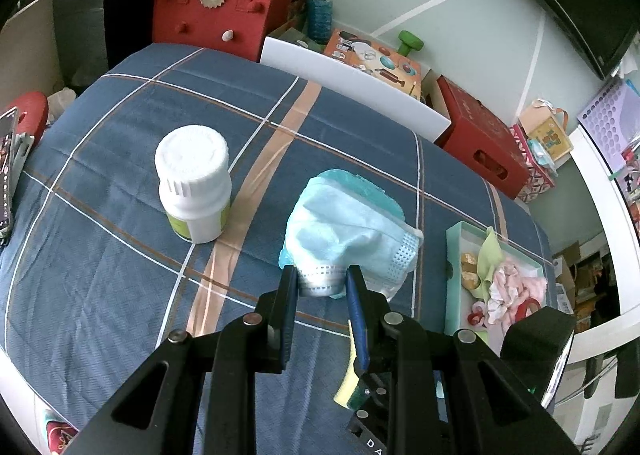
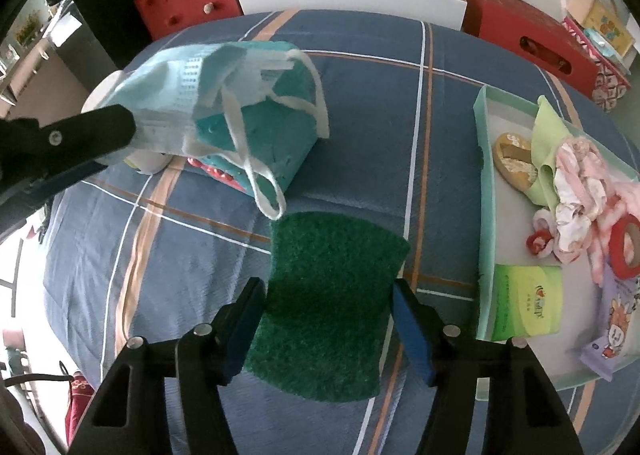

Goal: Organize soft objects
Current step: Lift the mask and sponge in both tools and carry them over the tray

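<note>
Left gripper (image 1: 322,281) — jaws clamped on the edge of a blue face mask (image 1: 352,227), held above the tabletop (image 1: 120,255) with its ear loops hanging. Right gripper (image 2: 326,319) — jaws apart astride a green scouring sponge (image 2: 332,295) near the tabletop's front edge; contact with the pads cannot be told. Pale green tray (image 2: 486,191) at the right edge contains a green cloth (image 2: 546,135), pink-and-white fabric (image 2: 580,183), a tissue pack (image 2: 526,303) and a red tape roll (image 2: 624,247). White bottle (image 1: 194,183) stands toward the left edge.
</note>
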`<action>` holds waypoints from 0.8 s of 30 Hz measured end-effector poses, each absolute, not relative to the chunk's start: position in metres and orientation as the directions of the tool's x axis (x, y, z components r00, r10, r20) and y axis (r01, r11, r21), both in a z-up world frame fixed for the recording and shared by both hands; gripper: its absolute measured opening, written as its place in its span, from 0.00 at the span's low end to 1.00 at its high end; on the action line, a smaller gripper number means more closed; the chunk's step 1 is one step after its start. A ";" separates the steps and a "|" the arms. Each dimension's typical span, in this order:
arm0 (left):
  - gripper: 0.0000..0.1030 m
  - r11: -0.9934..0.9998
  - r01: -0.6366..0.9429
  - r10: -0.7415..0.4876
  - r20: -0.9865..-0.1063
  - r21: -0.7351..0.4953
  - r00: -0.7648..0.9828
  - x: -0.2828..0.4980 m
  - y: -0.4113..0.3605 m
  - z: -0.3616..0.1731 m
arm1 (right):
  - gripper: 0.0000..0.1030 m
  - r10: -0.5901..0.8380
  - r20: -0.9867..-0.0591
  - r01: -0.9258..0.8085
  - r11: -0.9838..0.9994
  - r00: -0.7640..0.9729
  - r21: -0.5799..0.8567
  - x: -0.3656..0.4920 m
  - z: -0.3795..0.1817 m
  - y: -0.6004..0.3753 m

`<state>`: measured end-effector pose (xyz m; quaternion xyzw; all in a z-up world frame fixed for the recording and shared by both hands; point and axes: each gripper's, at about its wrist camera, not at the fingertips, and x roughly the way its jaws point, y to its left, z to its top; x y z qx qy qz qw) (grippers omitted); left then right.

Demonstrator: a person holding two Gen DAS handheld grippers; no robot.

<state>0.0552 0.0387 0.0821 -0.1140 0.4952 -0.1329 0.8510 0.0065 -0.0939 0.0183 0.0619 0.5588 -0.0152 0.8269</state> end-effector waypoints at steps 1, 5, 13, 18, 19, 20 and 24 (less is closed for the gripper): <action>0.25 0.938 0.111 -0.339 -0.811 -0.327 0.477 0.055 0.039 0.082 | 0.64 0.045 -0.925 0.095 0.992 0.378 0.087 0.007 0.019 -0.095; 0.25 0.940 0.092 -0.328 -0.798 -0.328 0.506 0.054 0.045 0.087 | 0.63 0.042 -0.917 0.111 0.990 0.397 0.093 0.005 0.023 -0.101; 0.25 0.934 0.076 -0.317 -0.715 -0.348 0.624 0.047 0.063 0.114 | 0.62 -0.016 -0.875 0.182 0.980 0.484 0.083 -0.015 0.056 -0.132; 0.25 0.920 0.142 -0.363 -0.661 -0.364 0.657 0.039 0.056 0.129 | 0.62 -0.060 -0.830 0.242 0.966 0.554 0.092 -0.032 0.087 -0.158; 0.25 0.919 0.158 -0.371 -0.657 -0.361 0.657 0.038 0.051 0.131 | 0.63 -0.074 -0.825 0.256 0.963 0.561 0.088 -0.033 0.091 -0.161; 0.25 0.917 0.179 -0.383 -0.652 -0.357 0.654 0.037 0.045 0.131 | 0.63 -0.091 -0.820 0.279 0.956 0.566 0.087 -0.037 0.097 -0.169; 0.25 0.874 0.301 -0.485 -0.643 -0.381 0.593 0.032 0.010 0.125 | 0.63 -0.161 -0.824 0.384 0.921 0.544 0.073 -0.050 0.103 -0.207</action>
